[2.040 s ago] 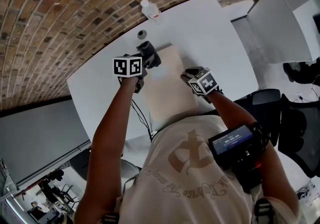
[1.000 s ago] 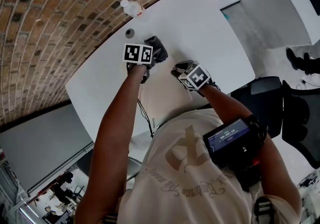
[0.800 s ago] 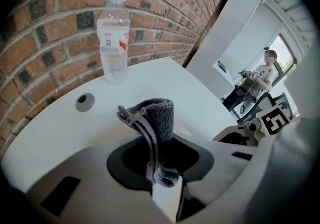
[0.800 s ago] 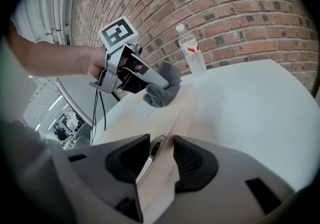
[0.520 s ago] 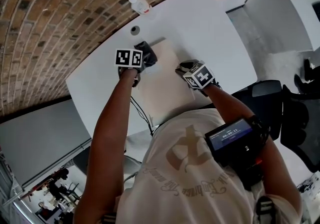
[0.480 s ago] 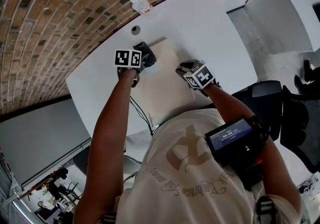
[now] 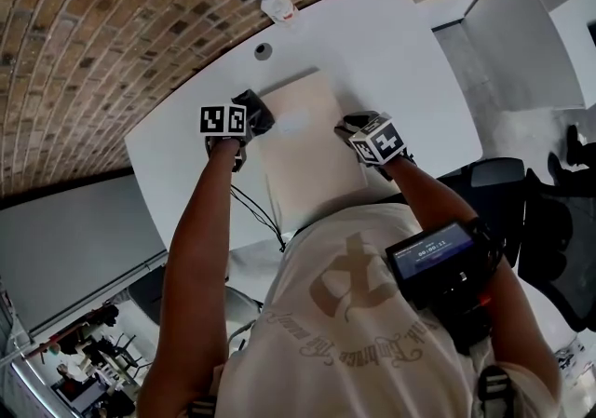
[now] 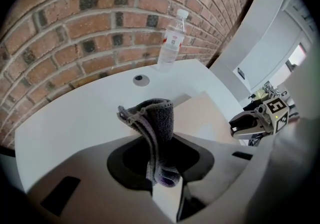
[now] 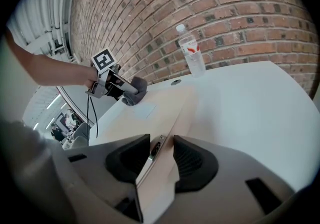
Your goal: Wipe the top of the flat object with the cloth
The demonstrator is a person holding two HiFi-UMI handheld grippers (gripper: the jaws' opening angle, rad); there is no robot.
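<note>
A pale beige flat board (image 7: 309, 148) lies on the white table (image 7: 410, 62). My left gripper (image 7: 244, 118) is shut on a dark grey cloth (image 7: 255, 111) at the board's left edge, near its far corner. In the left gripper view the cloth (image 8: 156, 123) stands folded up out of the jaws, with the board (image 8: 210, 114) to its right. My right gripper (image 7: 354, 131) is at the board's right edge. In the right gripper view its jaws straddle that edge of the board (image 9: 161, 111), shut on it, and the cloth (image 9: 133, 93) shows across the board.
A clear water bottle (image 7: 277, 5) stands at the table's far edge by the brick wall (image 7: 112, 25). A small round cap (image 7: 264, 50) lies between the bottle and the board. A black cable (image 7: 261, 211) trails off the table's near edge.
My left gripper has slid the cloth leftward, from over the board's far part to its left edge. The right gripper has stayed on the board's right edge.
</note>
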